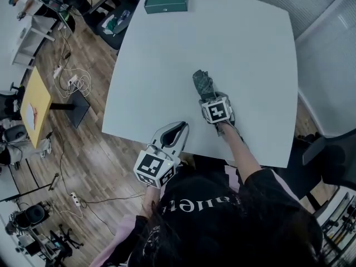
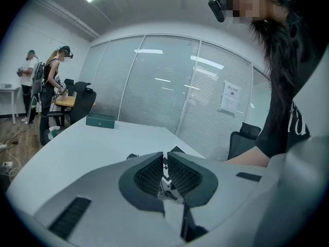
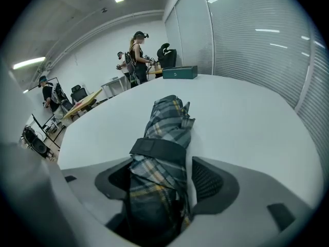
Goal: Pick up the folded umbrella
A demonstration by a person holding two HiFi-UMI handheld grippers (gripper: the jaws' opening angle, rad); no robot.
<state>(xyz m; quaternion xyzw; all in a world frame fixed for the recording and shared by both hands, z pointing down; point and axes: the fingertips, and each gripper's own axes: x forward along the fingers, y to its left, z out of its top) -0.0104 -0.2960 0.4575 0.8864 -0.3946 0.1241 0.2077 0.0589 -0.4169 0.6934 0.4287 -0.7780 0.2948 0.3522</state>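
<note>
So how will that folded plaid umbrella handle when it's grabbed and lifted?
The folded umbrella has loose, creased fabric, so it will probably squash under the jaws before the grip firms. The strap wraps it, so it likely stays bundled. It is roughly round and lies on the table, so a nudge might roll it.

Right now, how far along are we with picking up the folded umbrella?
Done: the right gripper is placed around the folded umbrella, which lies on the white table between its open jaws. In hand: nothing is gripped yet; a gap shows beside one pad. Remaining: close on the umbrella and lift it. The left gripper is shut and empty.
</note>
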